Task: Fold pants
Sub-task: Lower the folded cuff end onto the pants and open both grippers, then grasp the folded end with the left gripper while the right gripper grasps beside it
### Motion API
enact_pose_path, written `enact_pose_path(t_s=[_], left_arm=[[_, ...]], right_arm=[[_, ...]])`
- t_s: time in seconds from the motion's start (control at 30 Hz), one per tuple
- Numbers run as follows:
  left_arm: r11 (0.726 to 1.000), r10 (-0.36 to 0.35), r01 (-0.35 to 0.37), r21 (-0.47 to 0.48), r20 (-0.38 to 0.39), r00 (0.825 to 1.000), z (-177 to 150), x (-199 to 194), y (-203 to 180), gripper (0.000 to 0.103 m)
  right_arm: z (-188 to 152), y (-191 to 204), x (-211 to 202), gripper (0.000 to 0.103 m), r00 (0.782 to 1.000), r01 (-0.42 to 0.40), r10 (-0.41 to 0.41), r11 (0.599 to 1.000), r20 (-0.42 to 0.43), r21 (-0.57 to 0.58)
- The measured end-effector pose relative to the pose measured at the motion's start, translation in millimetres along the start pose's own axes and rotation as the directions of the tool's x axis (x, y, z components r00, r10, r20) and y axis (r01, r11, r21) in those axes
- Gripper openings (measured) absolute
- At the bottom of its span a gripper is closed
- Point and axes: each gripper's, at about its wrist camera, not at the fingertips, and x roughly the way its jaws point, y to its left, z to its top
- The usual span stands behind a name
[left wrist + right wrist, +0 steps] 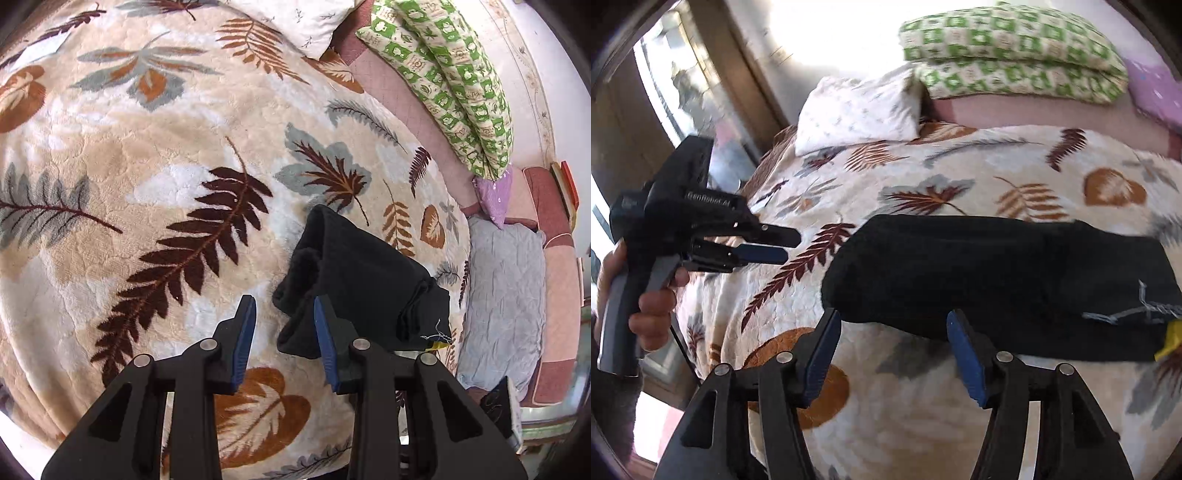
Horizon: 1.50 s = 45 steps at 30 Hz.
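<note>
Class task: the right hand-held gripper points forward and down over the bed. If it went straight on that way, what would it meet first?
Most likely the near edge of the folded black pants, which lie just ahead of the open right hand-held gripper. Depth is unclear: it might meet the leaf-print blanket just short of them.

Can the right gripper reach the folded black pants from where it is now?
Probably yes: the right gripper is open and empty, and the black pants lie uncovered on the blanket just ahead.
</note>
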Motion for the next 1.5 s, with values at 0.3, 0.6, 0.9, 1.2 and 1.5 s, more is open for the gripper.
enact_pose_path(t_s=[0.3, 0.6, 0.9, 1.2, 1.5], left_arm=[[0.998, -0.061, 0.061, -0.017, 0.005, 0.998, 23.7, -5.3, 21.8, 0.03], [0.996, -0.089, 0.089, -0.022, -0.016, 0.996, 32.4, 7.3, 29.4, 0.032], [0.98, -0.196, 0.194, -0.035, -0.093, 0.976, 28.7, 34.9, 10.5, 0.033], [0.947, -0.274, 0.266, -0.182, -0.021, 0.962, 55.3, 55.2, 15.9, 0.04], [0.966, -0.259, 0.259, -0.029, -0.206, 0.944, 79.2, 106.1, -12.3, 0.049]], right_arm=[[-4.3, 49.5, 80.8, 0.071, 0.981, 0.15, -0.162, 0.982, -0.109, -0.111], [4.9, 39.0, 98.7, 0.052, 0.968, 0.24, -0.246, 0.964, -0.05, -0.113], [13.8, 15.2, 66.9, 0.027, 0.992, 0.125, -0.125, 0.992, 0.011, -0.027], [10.1, 11.3, 52.8, 0.027, 0.998, 0.067, -0.067, 0.998, 0.01, -0.006], [7.6, 6.1, 55.4, 0.027, 1.0, 0.024, -0.024, 0.999, -0.003, 0.024]])
